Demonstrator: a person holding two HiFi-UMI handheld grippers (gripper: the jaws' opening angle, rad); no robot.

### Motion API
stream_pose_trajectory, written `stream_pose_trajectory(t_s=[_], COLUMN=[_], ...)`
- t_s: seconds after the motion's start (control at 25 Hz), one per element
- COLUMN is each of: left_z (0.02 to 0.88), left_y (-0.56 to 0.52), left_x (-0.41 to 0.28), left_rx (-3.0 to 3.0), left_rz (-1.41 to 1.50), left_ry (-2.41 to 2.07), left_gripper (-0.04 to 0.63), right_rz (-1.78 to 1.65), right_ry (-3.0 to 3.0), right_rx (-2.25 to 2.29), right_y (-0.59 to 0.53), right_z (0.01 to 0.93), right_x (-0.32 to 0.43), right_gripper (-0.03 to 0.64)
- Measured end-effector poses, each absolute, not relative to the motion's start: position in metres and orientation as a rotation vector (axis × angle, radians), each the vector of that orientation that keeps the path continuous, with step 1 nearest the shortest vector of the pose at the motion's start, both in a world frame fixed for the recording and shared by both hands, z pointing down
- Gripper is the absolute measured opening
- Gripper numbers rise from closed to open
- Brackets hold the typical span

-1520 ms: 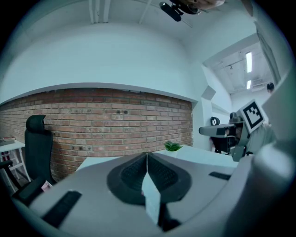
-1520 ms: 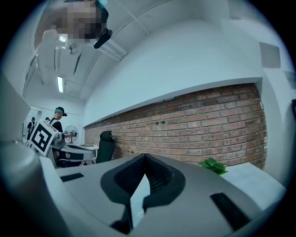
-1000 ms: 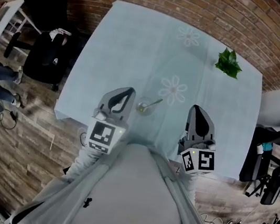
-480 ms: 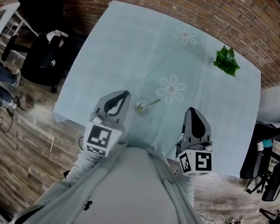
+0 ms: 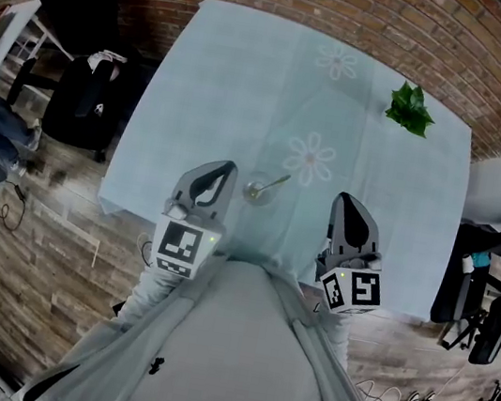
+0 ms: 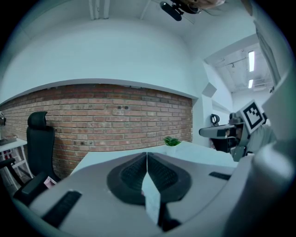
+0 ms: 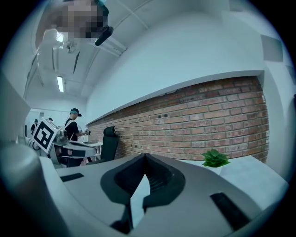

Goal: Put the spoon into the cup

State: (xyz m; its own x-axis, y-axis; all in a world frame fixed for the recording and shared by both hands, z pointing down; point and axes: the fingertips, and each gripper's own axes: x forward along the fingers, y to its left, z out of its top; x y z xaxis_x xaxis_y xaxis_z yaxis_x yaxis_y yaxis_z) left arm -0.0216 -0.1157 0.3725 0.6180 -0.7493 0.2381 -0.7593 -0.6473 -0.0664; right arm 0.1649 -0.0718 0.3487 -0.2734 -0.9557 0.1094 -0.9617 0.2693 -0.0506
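The spoon (image 5: 275, 185) seems in the cup (image 5: 256, 192) by the worktop's (image 5: 233, 78) near edge; left hand-held gripper (image 5: 220, 170) and right hand-held gripper (image 5: 350, 202), pressed together, empty, are best held clear.

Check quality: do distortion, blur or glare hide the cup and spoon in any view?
Head view: heavy fisheye, dim, cup and spoon small but visible. Left gripper view: fisheye, dark corners, cup not shown. Right gripper view: the same.

left gripper (image 5: 217, 176): jaws together, empty, near level | right gripper (image 5: 349, 208): jaws together, empty, near level
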Motion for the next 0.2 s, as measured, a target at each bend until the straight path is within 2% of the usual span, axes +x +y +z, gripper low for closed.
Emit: stream_pose_trajectory(t_s=[0.2], left_z=[0.3716], left_y=[-0.1138], left_x=[-0.0181], left_rx=[2.798], left_rz=[0.4], left_ry=[-1.297], left_gripper=[0.02], right_rz=[0.179], right_ry=[-2.471], right_rx=[1.855], right_y=[-0.073], right_z=[0.3501], right_x=[0.1677], right_gripper=[0.017])
